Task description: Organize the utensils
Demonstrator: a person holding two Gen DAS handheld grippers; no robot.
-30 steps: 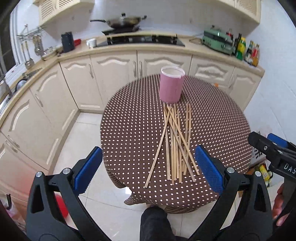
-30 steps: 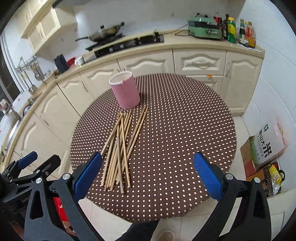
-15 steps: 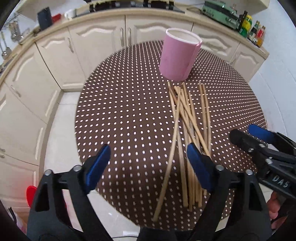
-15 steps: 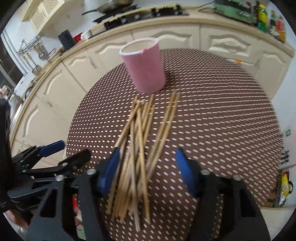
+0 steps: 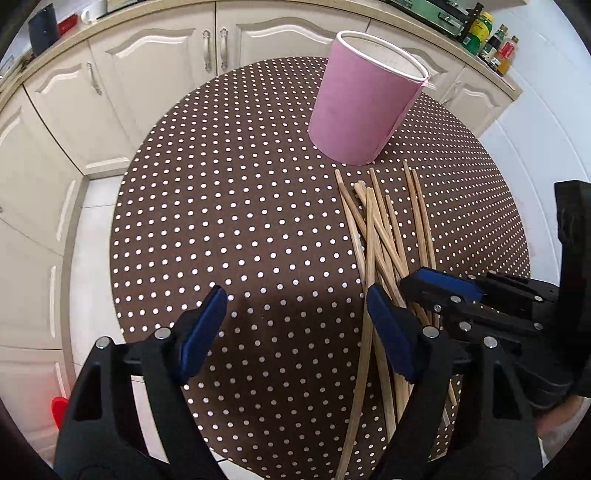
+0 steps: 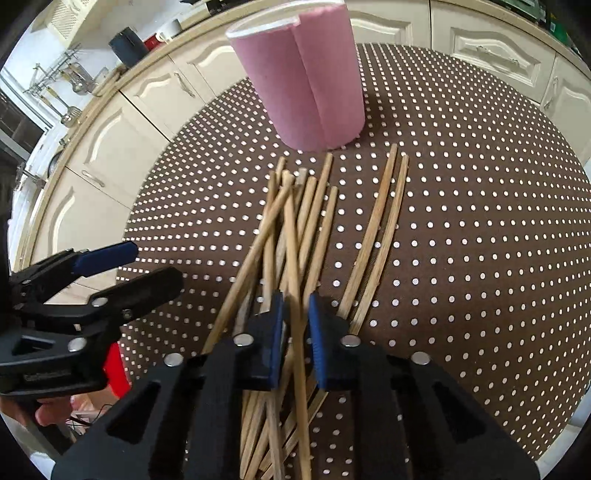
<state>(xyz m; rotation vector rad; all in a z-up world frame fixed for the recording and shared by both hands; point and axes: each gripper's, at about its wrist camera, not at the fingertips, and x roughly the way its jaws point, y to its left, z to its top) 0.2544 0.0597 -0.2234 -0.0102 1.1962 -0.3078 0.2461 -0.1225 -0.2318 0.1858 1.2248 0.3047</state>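
Several wooden chopsticks [image 5: 384,236] lie in a loose pile on a round table with a brown polka-dot cloth [image 5: 236,206]. A pink cylindrical holder [image 5: 364,99] stands upright just beyond their far ends. In the right wrist view the pile [image 6: 317,221] lies in front of the holder [image 6: 306,77]. My right gripper [image 6: 295,328] has its jaws nearly closed around one chopstick [image 6: 291,258] lying on top of the pile. It also shows in the left wrist view [image 5: 439,291]. My left gripper [image 5: 295,332] is open and empty, left of the pile; it shows in the right wrist view [image 6: 129,269].
Cream kitchen cabinets [image 5: 155,62] curve behind the table under a counter with bottles [image 5: 491,33] at the right. White tiled floor [image 5: 88,236] lies to the left of the table, with a red object [image 5: 59,410] low on the floor.
Both grippers have come down and forward over the table. The right gripper has narrowed from wide open to nearly shut around one chopstick. The left gripper stays open.
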